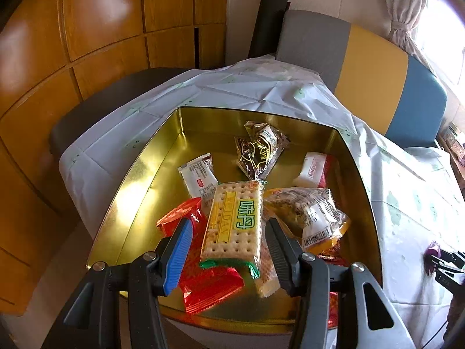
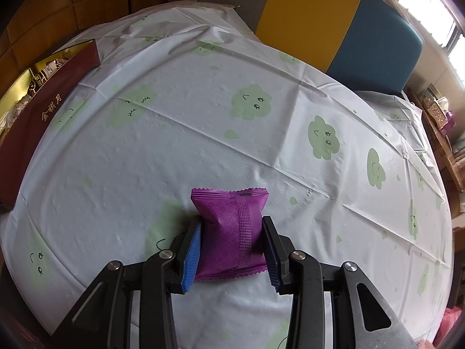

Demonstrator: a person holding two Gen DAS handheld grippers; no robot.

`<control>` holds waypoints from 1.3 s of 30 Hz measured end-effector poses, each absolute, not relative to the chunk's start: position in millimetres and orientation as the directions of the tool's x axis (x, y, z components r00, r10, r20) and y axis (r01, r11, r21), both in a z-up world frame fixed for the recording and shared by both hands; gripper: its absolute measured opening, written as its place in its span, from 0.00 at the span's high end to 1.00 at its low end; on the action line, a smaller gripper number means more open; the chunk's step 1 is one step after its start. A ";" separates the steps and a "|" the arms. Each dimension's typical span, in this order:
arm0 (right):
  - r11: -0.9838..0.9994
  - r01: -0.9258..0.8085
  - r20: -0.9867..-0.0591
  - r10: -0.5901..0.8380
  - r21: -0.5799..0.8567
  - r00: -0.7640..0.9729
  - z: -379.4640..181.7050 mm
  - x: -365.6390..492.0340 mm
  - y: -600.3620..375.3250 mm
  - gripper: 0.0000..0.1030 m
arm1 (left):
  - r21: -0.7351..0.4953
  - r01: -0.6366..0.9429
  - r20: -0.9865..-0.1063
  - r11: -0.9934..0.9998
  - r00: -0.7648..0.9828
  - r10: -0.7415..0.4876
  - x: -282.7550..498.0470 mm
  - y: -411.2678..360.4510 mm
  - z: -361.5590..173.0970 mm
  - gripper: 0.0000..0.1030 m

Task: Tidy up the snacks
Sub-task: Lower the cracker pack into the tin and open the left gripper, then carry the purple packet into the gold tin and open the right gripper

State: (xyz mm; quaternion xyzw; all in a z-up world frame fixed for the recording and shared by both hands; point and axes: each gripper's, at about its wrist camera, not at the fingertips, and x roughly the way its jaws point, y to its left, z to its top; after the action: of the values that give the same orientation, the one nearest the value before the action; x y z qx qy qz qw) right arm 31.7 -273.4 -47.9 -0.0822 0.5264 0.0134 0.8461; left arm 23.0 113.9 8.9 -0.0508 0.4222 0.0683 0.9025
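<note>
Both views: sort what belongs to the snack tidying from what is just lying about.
Job:
- tin
- cracker pack
- purple packet
- red packet
- left tool
- right tool

Lying about:
- tablecloth
- chair
- curtain

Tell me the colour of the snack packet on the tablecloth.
Purple, with a faint honeycomb print; the snack packet shows best in the right wrist view.

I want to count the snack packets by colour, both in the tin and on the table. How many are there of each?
Crackers: 1
Purple: 1
Brown: 1
White: 2
Orange-clear: 1
Red: at least 2, partly hidden
Total: at least 8
</note>
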 end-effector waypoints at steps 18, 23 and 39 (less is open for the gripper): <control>0.986 -0.108 -0.892 -0.064 -0.125 0.448 -49.3 30.6 -273.4 0.62 | -0.023 -0.144 -0.744 0.989 0.664 0.080 0.3 118.7 20.1 0.49; 0.984 -0.112 -0.894 -0.077 -0.140 0.442 -48.4 30.4 -270.3 0.63 | -0.031 -0.152 -0.740 0.988 0.668 0.080 -2.9 125.6 22.0 0.49; 0.943 -0.310 -0.800 0.276 0.119 0.533 31.6 19.7 -167.9 0.63 | -0.089 -0.246 -0.729 0.965 0.677 0.105 -10.1 168.8 26.6 0.49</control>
State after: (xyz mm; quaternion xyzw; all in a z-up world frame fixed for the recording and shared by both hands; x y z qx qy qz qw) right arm 19.7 -167.9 31.6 -0.0190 0.4535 0.1675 0.8752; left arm -10.1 168.8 26.6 -0.0903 0.3902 0.0964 0.9112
